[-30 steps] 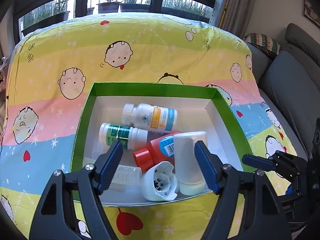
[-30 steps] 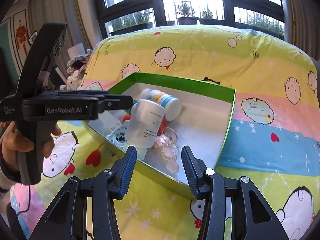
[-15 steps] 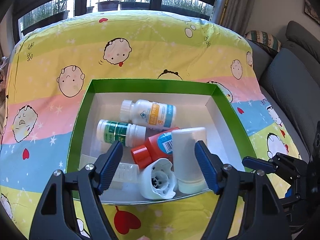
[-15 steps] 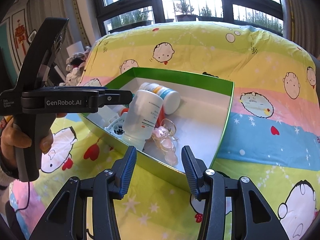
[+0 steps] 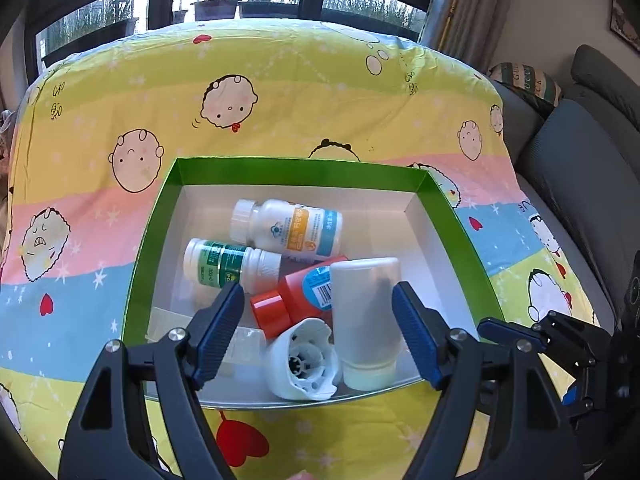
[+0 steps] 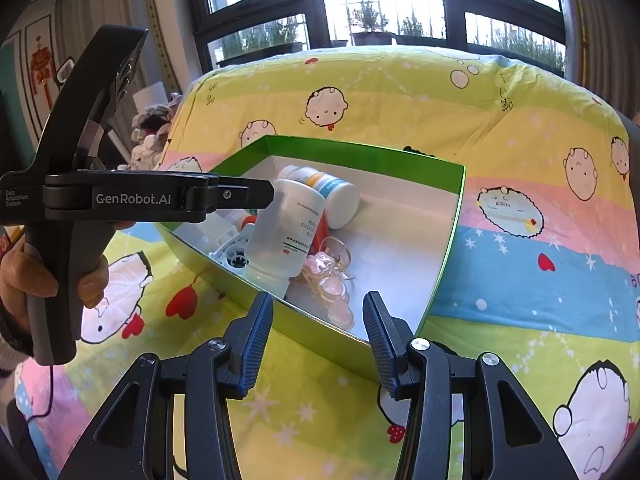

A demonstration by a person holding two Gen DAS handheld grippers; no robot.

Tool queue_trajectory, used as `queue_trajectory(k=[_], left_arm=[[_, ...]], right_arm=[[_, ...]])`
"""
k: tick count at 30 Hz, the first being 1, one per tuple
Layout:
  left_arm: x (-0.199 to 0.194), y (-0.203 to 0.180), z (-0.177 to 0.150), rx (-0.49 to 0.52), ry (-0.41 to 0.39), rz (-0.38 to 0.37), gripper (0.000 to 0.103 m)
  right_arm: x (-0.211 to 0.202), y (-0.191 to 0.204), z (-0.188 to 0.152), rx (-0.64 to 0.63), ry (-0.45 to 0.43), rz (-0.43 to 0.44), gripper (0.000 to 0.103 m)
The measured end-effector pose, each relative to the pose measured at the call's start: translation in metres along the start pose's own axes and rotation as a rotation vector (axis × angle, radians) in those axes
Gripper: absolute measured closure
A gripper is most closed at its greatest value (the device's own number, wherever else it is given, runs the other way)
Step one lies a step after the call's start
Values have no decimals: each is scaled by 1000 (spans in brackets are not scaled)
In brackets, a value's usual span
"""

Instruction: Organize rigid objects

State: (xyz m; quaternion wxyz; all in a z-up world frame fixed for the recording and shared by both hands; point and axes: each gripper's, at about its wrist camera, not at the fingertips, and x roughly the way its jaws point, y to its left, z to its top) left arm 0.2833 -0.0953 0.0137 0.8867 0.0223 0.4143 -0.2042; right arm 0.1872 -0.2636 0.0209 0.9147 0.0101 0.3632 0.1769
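A green box [image 5: 148,240] sat on a cartoon-print blanket [image 5: 280,80] and held the bottles: two white ones lying on their sides, a red one [image 5: 296,300], and a frosted bottle [image 5: 366,320] standing cap-down beside a white plastic cap piece [image 5: 306,360]. The left gripper [image 5: 318,332] hung over the box's near edge, its jaws wide and just widened further, pads clear of the frosted bottle. The right gripper [image 6: 318,336] hovered narrower and empty by the box's near wall.
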Motion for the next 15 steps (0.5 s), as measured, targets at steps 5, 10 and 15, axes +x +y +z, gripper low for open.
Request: queue_trajectory(k=[5,10,15], left_arm=[[2,-3,-1,16,-1,19,27],[4,2,0,-6,3,43,25],[6,4,-1,10,7,99,19]], right_arm=[[-1,2,3,-8,-5,-2,54],[1,3,11,-11,-7,-21,51],[5,4,25,-4,2,-54,44]])
